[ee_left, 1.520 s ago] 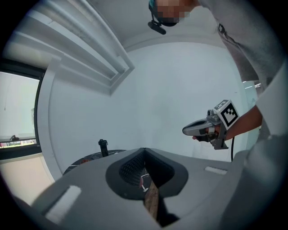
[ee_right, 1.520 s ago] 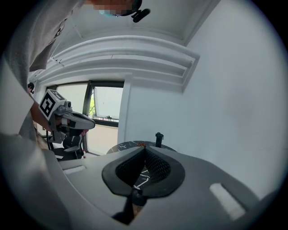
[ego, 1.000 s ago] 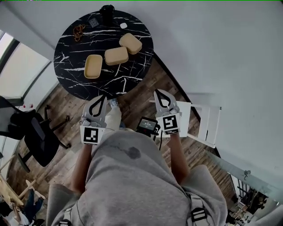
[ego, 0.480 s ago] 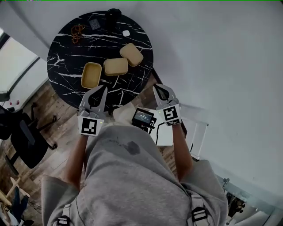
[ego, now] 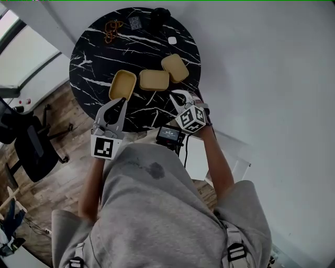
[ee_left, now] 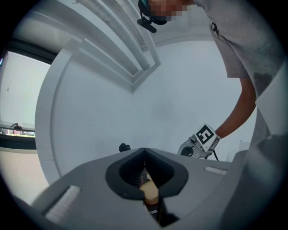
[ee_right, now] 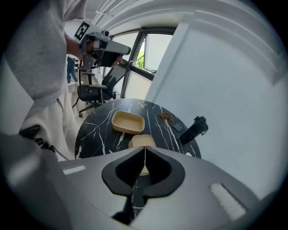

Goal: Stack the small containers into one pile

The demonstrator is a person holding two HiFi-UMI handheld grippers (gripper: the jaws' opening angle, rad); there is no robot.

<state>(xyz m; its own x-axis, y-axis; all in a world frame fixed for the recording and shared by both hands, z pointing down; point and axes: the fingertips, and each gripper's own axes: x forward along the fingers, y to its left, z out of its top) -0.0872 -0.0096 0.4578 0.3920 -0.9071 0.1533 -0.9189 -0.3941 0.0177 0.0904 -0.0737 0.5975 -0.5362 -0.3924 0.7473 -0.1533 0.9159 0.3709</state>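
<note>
Three tan containers lie in a row on the round black marble table (ego: 94, 57). The left container (ego: 122, 85) (ee_right: 128, 122) is upright and open. The middle container (ego: 154, 80) (ee_right: 143, 140) and the right container (ego: 175, 68) lie bottom up. My left gripper (ego: 123, 101) (ee_left: 144, 150) is shut and empty at the table's front edge, just short of the open container. Over the table's near right edge my right gripper (ego: 173, 96) (ee_right: 145, 148) is shut and empty, a little short of the middle container.
At the table's far side are a black cylinder (ego: 159, 13) (ee_right: 194, 128), a dark square card (ego: 135, 22), brown rings (ego: 111, 29) (ee_right: 165, 117) and a small white piece (ego: 172, 40). An office chair (ego: 26, 141) stands at the left. White walls close in behind and right.
My right gripper has swung forward and left, from beside my waist to over the table's near edge, and has turned. The left gripper has stayed near the front edge. The head view has shifted.
</note>
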